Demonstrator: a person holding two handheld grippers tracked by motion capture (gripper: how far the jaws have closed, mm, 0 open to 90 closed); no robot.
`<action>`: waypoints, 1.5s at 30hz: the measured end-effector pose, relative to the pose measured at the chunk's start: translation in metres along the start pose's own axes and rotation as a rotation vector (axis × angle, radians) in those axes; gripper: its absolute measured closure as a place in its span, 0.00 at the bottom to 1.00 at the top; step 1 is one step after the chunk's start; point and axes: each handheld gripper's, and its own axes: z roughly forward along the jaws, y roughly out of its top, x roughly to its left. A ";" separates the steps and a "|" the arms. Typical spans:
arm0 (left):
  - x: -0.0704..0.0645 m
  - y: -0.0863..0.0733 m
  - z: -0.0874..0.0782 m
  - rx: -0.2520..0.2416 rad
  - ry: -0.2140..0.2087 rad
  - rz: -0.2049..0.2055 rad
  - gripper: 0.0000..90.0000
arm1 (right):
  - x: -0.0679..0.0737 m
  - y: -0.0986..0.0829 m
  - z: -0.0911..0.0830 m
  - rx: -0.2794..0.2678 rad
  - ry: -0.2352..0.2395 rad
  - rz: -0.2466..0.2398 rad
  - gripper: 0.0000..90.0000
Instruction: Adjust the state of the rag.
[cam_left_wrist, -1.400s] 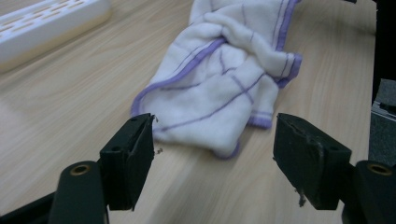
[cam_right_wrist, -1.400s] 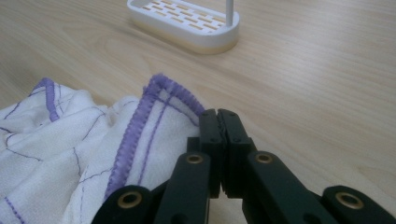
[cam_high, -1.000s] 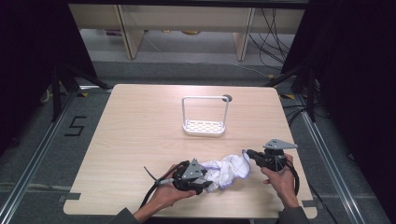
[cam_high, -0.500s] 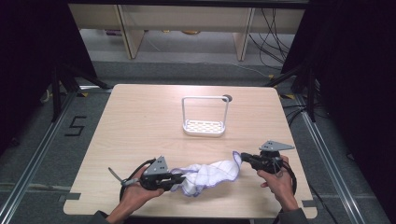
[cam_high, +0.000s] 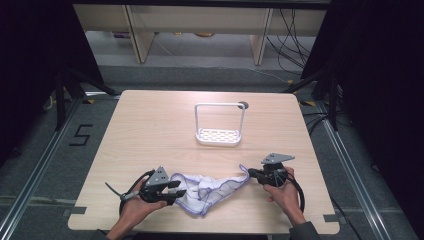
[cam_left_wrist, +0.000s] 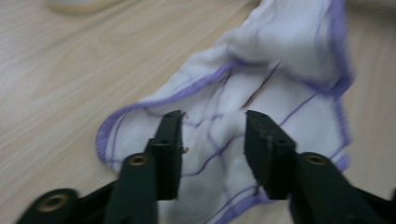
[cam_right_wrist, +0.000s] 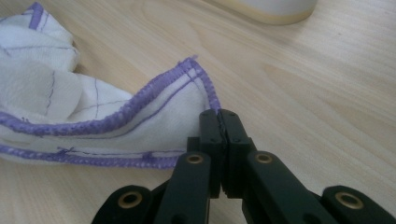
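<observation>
White purple-hemmed cloth (cam_high: 207, 190) lies at the table's (cam_high: 150, 125) 6 o'clock edge. Right gripper (cam_high: 251, 173) is clamped on its 3 o'clock corner; left gripper (cam_left_wrist: 212, 135), jaws apart, straddles the 9 o'clock end, gripping nothing. Best nip one hem layer, then pull flat, clear of the rack (cam_high: 219, 135).

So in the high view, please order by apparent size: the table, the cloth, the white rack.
1. Table, by far largest.
2. Cloth.
3. Rack, close to the cloth; it stands farther from the camera, so this order is unsure.
</observation>
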 end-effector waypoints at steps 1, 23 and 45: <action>-0.007 0.003 0.000 -0.025 -0.025 0.005 0.50 | 0.000 0.000 -0.001 -0.007 0.003 -0.004 0.99; 0.031 0.068 0.035 -0.081 0.048 0.100 0.93 | 0.001 0.001 -0.001 -0.016 0.011 -0.005 0.99; 0.114 0.045 0.040 0.080 0.138 -0.194 0.38 | 0.005 0.012 0.001 -0.057 -0.097 0.026 0.66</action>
